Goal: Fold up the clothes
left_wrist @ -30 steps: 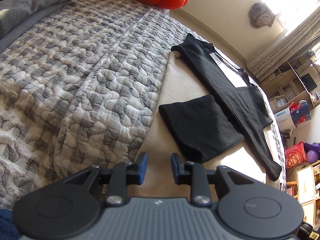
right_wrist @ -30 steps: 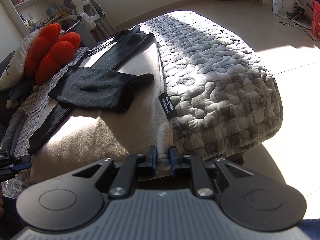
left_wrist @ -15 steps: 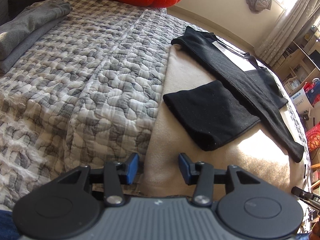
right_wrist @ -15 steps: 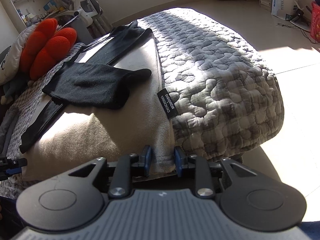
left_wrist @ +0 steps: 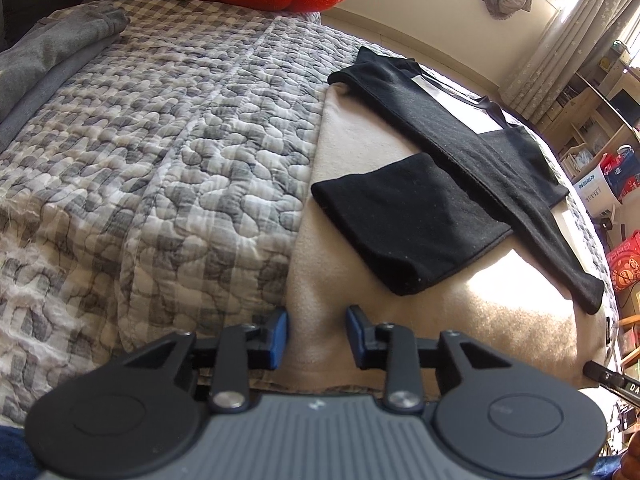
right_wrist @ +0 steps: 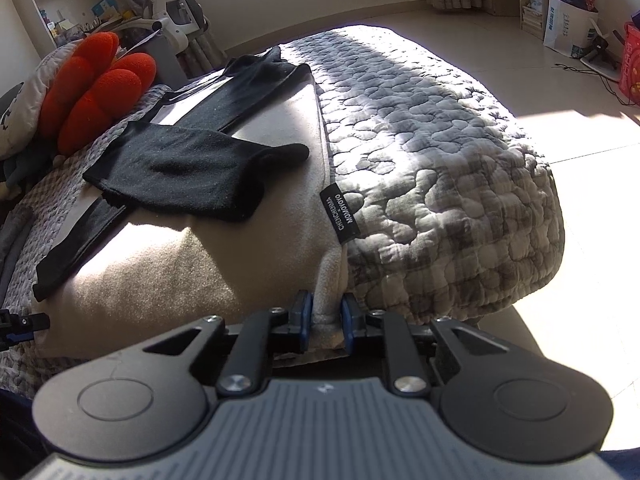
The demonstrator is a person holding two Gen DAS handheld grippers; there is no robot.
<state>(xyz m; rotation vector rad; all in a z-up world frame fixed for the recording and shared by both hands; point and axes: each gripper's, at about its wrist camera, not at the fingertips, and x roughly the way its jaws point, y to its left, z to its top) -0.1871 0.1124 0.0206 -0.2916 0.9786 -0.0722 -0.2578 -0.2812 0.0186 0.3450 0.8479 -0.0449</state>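
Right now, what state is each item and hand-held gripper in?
Left hand-held gripper: open, straddling the beige blanket's near edge.
Right hand-held gripper: open, blanket corner between its fingers, not clamped.
Beige blanket: spread flat on the quilt.
Black garment: laid out flat, one part folded over.
Quilt: spread over the bed.
Grey clothes: piled at the far left.

both wrist views low, close at bed edge; share beige blanket (left_wrist: 500, 312) (right_wrist: 168, 280).
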